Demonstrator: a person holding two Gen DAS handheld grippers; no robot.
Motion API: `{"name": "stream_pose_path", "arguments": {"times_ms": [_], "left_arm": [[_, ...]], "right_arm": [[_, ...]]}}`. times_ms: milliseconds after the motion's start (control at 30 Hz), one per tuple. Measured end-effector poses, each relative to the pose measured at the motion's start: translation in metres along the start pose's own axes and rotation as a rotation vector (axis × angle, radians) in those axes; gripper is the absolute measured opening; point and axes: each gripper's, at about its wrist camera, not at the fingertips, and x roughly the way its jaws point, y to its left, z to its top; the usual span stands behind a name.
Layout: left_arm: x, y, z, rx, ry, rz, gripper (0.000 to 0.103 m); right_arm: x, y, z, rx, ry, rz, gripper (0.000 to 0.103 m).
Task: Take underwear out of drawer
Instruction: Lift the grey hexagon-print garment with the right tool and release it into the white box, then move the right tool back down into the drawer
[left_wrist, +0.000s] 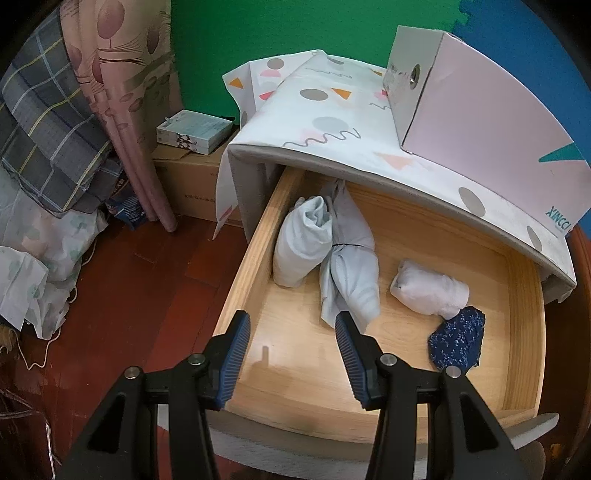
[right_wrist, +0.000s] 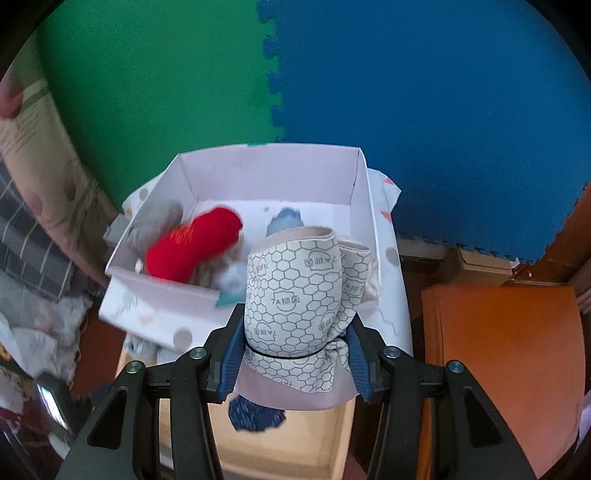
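Observation:
The wooden drawer (left_wrist: 243, 266) stands pulled open. In it lie two pale blue rolled garments (left_wrist: 303, 243) (left_wrist: 354, 284), a white roll (left_wrist: 430, 288) and a dark blue speckled piece (left_wrist: 458, 341). My left gripper (left_wrist: 291, 325) is open and empty, just above the drawer's front, close to the nearer blue roll. My right gripper (right_wrist: 295, 321) is shut on a rolled hexagon-print underwear (right_wrist: 295, 295) and holds it above the drawer, in front of a pink-white box (right_wrist: 354, 177) on the cabinet top. The box holds a red roll (right_wrist: 195, 247) and other garments.
The cabinet top (left_wrist: 332, 122) has a patterned cover, with the box (left_wrist: 480, 110) on it. Left of the cabinet are a cardboard carton (left_wrist: 188, 184) with a small pack on top, a pink curtain (left_wrist: 122, 110) and piled bedding (left_wrist: 44, 147). An orange board (right_wrist: 502, 362) is at the right.

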Motion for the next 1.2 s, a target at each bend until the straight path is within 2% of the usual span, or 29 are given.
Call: {"name": "stream_pose_path", "arguments": {"times_ms": [333, 633, 733, 900, 1000, 1200], "left_arm": [[0.002, -0.003, 0.0, 0.01, 0.007, -0.01, 0.049], [0.004, 0.0, 0.001, -0.017, 0.009, -0.022, 0.049], [0.004, -0.001, 0.001, -0.015, 0.009, -0.022, 0.049], [0.004, -0.001, 0.001, -0.009, 0.013, -0.021, 0.049], [0.006, 0.001, 0.002, -0.02, 0.023, -0.026, 0.049], [0.009, -0.001, 0.002, -0.012, 0.043, -0.022, 0.049]], "right_arm": [[0.062, -0.006, 0.046, 0.017, 0.086, -0.055, 0.046], [0.114, -0.015, 0.051, 0.052, 0.168, -0.074, 0.046], [0.117, -0.006, 0.049, 0.0, 0.17, -0.081, 0.049], [0.104, -0.004, 0.047, -0.003, 0.146, -0.056, 0.056], [0.079, -0.006, 0.042, 0.0, 0.115, -0.02, 0.056], [0.026, 0.0, 0.002, -0.052, 0.11, 0.039, 0.062]]}}
